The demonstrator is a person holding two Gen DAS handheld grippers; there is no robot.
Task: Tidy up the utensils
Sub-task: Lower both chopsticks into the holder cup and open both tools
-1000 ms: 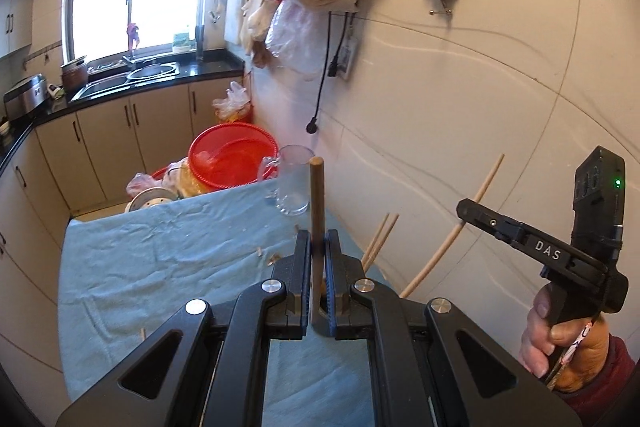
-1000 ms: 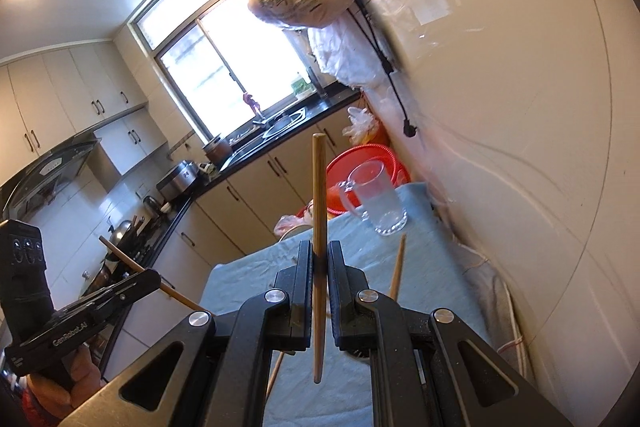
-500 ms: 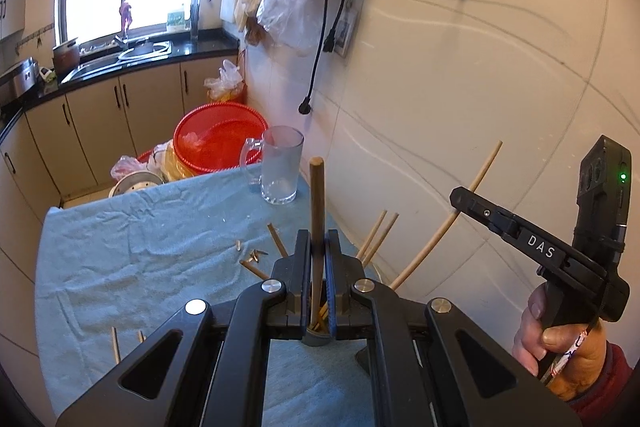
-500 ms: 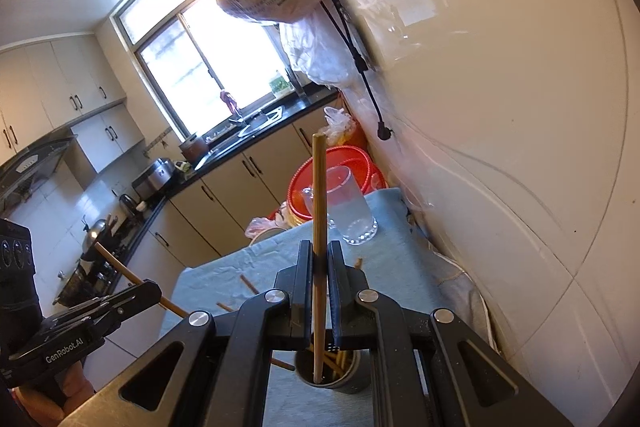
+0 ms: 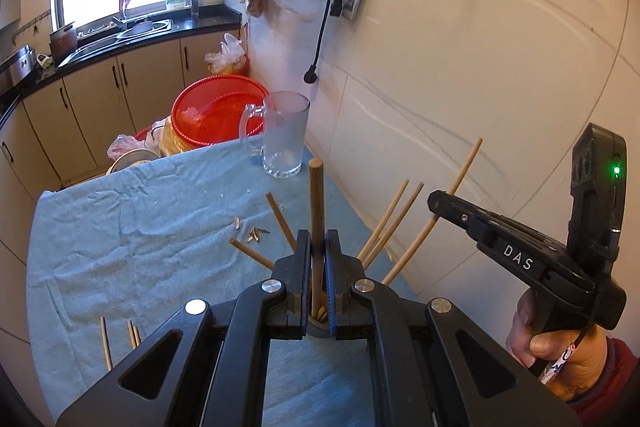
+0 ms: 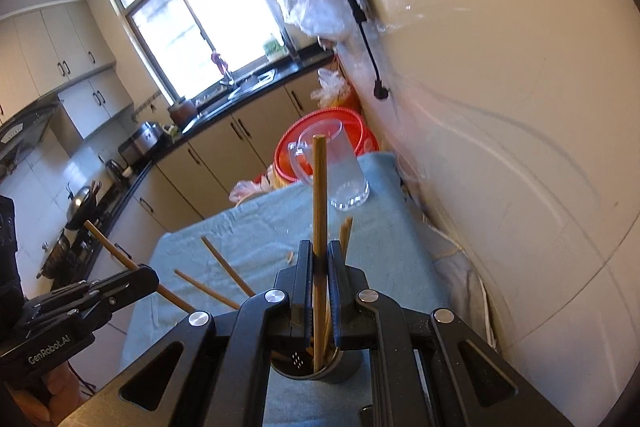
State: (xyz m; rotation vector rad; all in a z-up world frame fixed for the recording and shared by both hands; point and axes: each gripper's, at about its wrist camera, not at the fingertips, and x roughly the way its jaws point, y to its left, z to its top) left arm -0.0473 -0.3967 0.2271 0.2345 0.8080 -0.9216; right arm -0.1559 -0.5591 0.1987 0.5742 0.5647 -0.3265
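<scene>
Kitchen table, blue cloth (image 5: 132, 227): both grippers (image 5: 318, 259) (image 6: 320, 267) clamp chopsticks (image 5: 316, 207) (image 6: 319, 207) above holder (image 6: 320, 367); next, release inside.

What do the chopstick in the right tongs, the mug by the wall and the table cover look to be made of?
Chopstick: probably bamboo or wood, matte tan, faint lengthwise grain. Mug: clear glass, possibly plastic; see-through walls, thick glinting base, handle. Table cover: soft woven cloth, likely terry towel; dull blue-green, wrinkled, nubby.

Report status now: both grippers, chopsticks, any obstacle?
Left gripper shut on chopstick. Right gripper shut on another chopstick, tip inside holder. Nothing blocking.
</scene>
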